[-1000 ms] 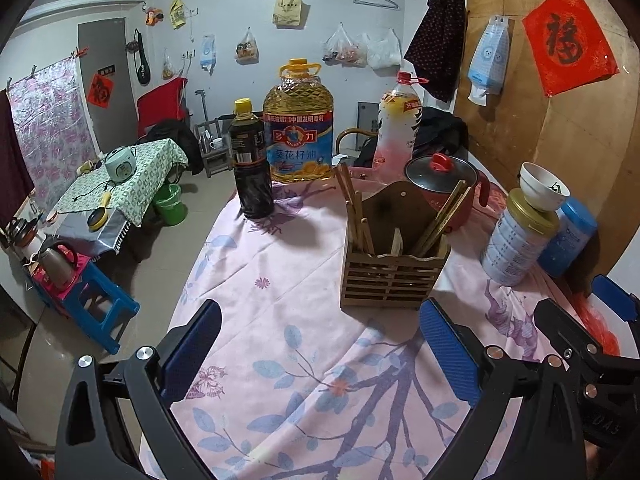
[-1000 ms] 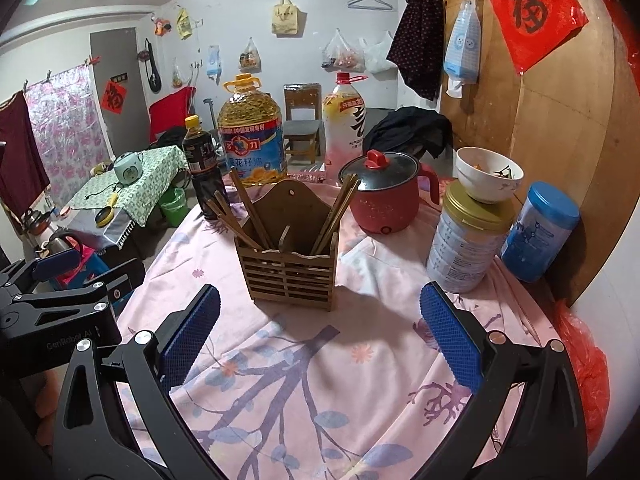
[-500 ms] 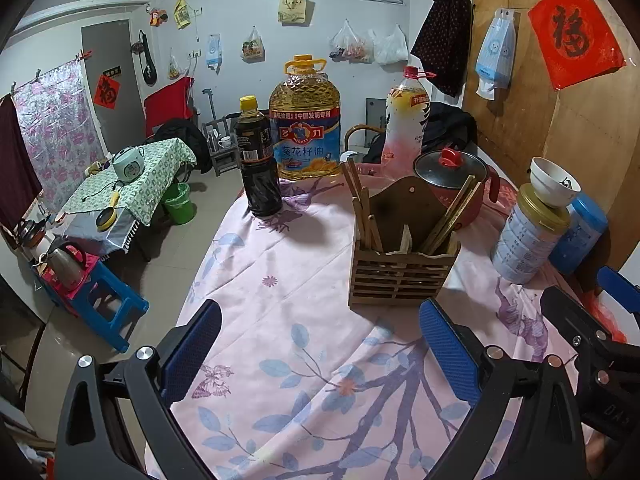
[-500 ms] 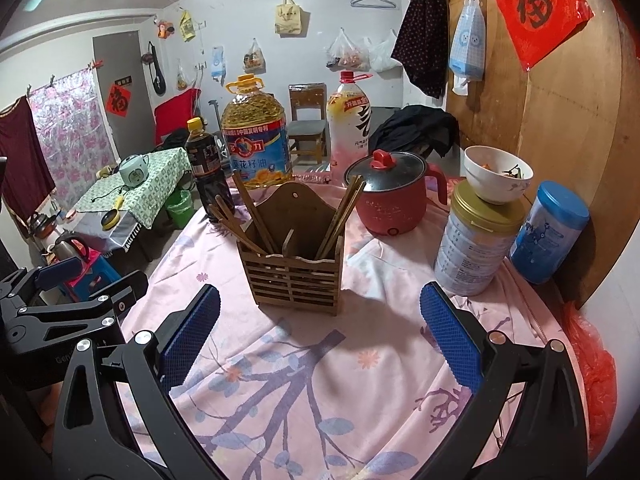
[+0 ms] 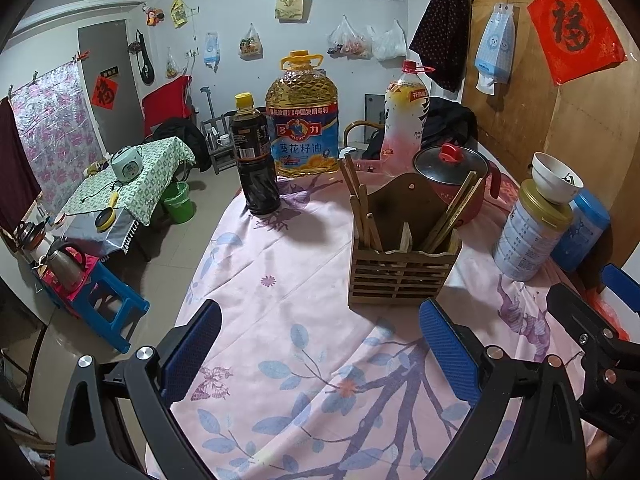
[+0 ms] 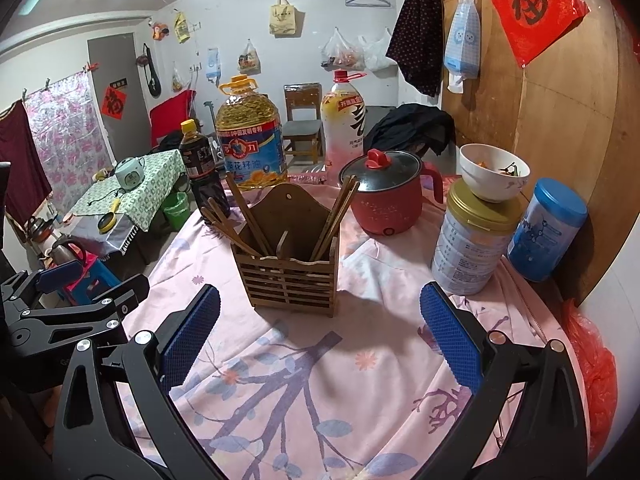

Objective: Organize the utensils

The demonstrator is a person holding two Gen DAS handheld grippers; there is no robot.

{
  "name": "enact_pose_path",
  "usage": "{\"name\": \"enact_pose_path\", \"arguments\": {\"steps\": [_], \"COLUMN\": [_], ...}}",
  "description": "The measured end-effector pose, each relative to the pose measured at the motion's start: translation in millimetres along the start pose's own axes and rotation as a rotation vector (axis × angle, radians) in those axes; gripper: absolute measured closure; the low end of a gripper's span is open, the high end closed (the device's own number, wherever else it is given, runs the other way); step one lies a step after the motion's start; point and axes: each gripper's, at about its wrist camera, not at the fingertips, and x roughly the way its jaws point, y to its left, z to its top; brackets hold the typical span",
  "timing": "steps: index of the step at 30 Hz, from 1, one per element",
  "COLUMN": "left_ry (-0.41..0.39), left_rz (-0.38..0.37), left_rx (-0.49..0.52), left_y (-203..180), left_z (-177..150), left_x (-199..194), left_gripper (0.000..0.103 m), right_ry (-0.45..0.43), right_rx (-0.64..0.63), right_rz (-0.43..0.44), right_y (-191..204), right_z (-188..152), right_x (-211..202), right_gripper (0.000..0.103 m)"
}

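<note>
A slatted wooden utensil holder (image 5: 402,270) (image 6: 290,276) stands upright on the pink floral tablecloth (image 5: 288,280). Several wooden chopsticks (image 5: 360,200) (image 6: 244,216) lean in its left and right compartments. My left gripper (image 5: 320,356) hovers open above the cloth, short of the holder and to its left, with nothing between its blue pads. My right gripper (image 6: 316,340) is also open and empty, just in front of the holder. Each gripper shows at the edge of the other's view.
Behind the holder stand a dark sauce bottle (image 5: 256,160), a big oil jug (image 5: 304,120), a tall drink bottle (image 5: 404,120) and a red electric pot (image 6: 388,196). To the right are a tin (image 6: 472,240) topped with a bowl (image 6: 494,172) and a blue canister (image 6: 548,228). The table edge drops off on the left.
Both grippers have drawn back and risen slightly, so the holder sits a little farther off and lower in view. Both stay open and empty.
</note>
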Motion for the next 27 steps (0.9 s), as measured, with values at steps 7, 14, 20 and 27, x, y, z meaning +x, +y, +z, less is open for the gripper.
{"name": "enact_pose_path", "arguments": {"steps": [7,14,20,27], "left_ry": [-0.001,0.000,0.002,-0.002], "left_rz": [0.002,0.005,0.008,0.019], "left_rx": [0.002,0.003,0.007,0.008], "left_y": [0.1,2.0,3.1,7.2], "left_z": [0.3,-1.2,-1.8,-4.7], "left_x": [0.0,3.0,3.6,1.9], "left_gripper": [0.006,0.006,0.006,0.006], "right_ry": [-0.001,-0.002,-0.004,-0.003], "right_rx": [0.000,0.000,0.000,0.002], "right_rz": [-0.001,0.001,-0.002,-0.002], "right_y": [-0.6,-0.7,-1.4,-2.6], "right_z": [0.0,0.1,1.1,1.7], "right_x": [0.1,0.1,-0.3,-0.4], "right_gripper": [0.006,0.006,0.006,0.006]}}
